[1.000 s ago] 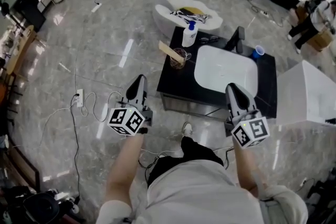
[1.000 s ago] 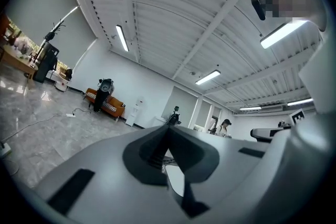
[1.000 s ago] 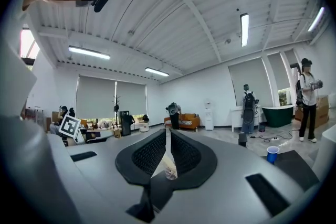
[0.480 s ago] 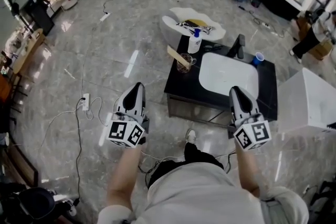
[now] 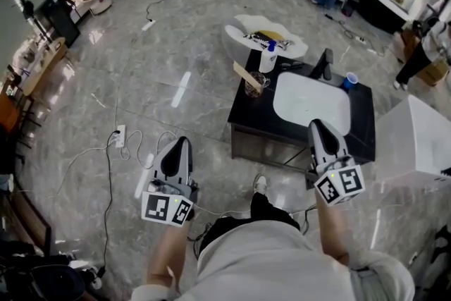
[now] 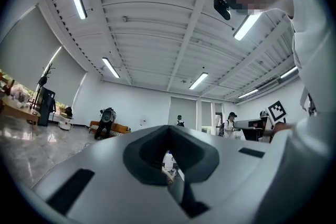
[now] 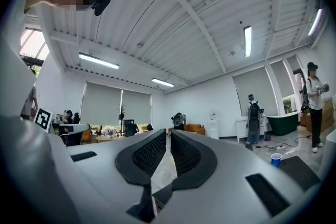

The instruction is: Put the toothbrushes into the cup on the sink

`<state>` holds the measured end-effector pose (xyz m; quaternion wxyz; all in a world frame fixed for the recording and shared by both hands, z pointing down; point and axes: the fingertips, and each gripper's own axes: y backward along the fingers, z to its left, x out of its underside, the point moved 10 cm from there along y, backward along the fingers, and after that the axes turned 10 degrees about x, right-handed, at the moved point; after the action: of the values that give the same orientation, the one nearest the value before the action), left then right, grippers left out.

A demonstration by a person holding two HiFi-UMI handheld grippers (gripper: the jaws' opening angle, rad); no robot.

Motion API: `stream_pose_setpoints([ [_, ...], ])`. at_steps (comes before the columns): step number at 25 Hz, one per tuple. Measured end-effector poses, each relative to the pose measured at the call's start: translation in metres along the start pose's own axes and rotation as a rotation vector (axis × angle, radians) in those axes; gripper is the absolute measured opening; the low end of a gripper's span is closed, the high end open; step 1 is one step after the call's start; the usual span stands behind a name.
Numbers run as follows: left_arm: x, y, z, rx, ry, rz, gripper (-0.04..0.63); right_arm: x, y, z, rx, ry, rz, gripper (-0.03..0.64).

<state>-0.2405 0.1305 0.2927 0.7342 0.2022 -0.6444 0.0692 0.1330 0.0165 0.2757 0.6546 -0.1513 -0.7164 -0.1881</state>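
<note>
The left gripper (image 5: 181, 142) hangs over bare floor, well left of the black counter (image 5: 243, 116), its jaws pressed together and empty. The right gripper (image 5: 316, 124) sits at the counter's near edge in front of the basin (image 5: 310, 102); its jaws are a thin slit apart with nothing between them.

There is wide open floor to the left, crossed by a power strip (image 5: 120, 137) and loose cables. A white block (image 5: 416, 141) stands just beside the counter's right side, and a low white table (image 5: 264, 35) stands behind it.

A glass cup (image 5: 255, 85) stands at the counter's left edge beside the basin, and a blue cup (image 5: 350, 80) is by the tap (image 5: 325, 65). Dark bits lie near the bottle (image 5: 267, 58). I cannot tell whether they are toothbrushes, as they are too small to make out. Both gripper views look out level across the room and show almost nothing of the counter top.
</note>
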Motion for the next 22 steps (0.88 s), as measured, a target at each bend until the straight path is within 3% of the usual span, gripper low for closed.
stream_pose_setpoints([
  [22, 0.015, 0.011, -0.003, 0.043, 0.027, 0.018, 0.002, 0.001, 0.037, 0.001, 0.067, 0.031, 0.044, 0.051],
])
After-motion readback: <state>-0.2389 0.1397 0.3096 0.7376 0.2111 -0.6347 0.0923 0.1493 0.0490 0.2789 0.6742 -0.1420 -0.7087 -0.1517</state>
